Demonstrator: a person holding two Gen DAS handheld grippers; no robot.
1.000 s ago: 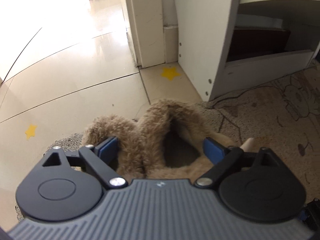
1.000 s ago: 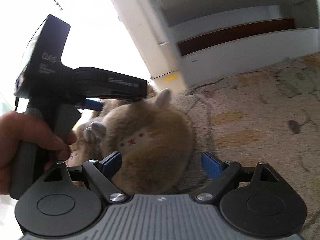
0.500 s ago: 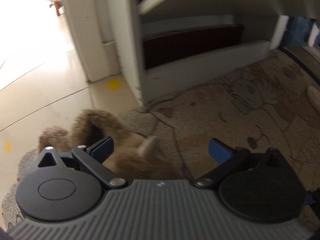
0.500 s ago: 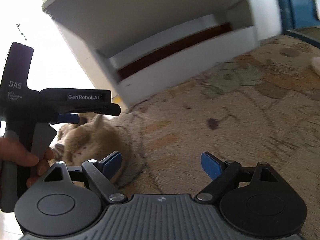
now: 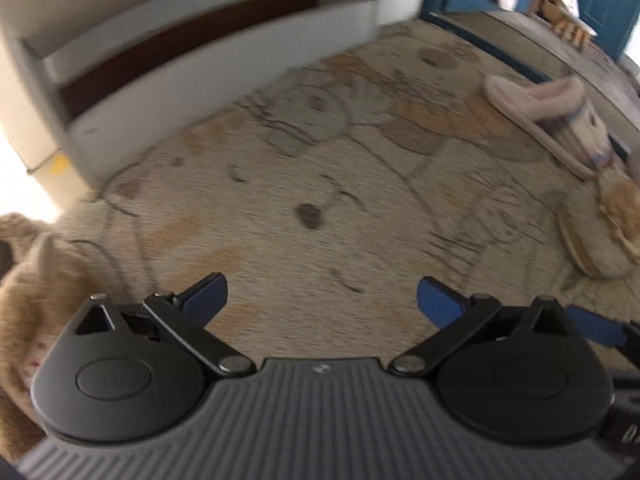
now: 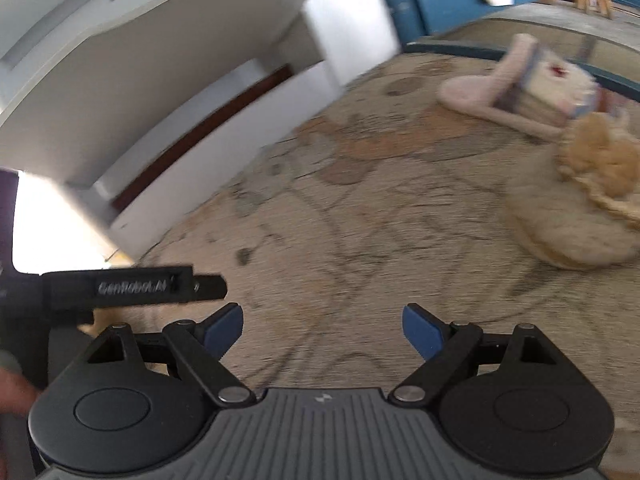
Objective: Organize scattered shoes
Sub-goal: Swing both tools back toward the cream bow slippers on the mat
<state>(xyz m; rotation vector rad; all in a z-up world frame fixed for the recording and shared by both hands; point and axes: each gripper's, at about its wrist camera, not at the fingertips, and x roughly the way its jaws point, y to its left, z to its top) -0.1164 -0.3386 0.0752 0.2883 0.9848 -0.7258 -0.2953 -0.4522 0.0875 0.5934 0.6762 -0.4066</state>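
Both our left tongs and right tongs stand wide apart and hold nothing. A fluffy brown animal-face slipper lies at the rug's left edge near the white low shoe rack; we judge it already placed. 2 shoes remain well apart from it on the right: a pink plush slipper tipped on its side, and a cream fuzzy slipper just beside it. Only open patterned beige rug lies between; nothing blocks us.
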